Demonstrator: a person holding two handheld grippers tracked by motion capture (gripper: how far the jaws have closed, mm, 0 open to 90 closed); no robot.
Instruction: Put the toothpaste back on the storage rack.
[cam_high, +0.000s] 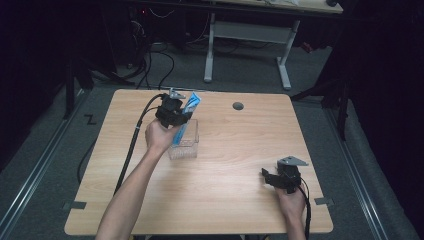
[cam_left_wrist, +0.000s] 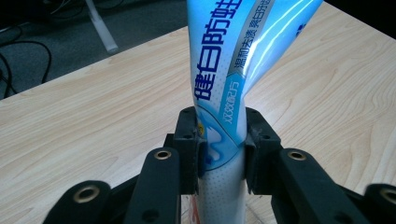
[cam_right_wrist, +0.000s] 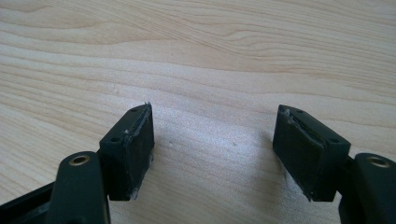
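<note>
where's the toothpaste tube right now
In the high view the toothpaste tube stands tilted at the table's left-centre, clamped in the left gripper, its lower end inside the clear plastic container.

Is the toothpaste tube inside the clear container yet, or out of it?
Partly in. The left gripper is shut on the toothpaste tube, whose lower end reaches into the clear container while its upper part leans out above the rim.

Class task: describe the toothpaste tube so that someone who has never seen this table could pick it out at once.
Start at the wooden table and look to its far left part, where a clear box stands. The left gripper is shut on the tube above that box. It is the only blue and white thing there, glossy, with printed lettering.
</note>
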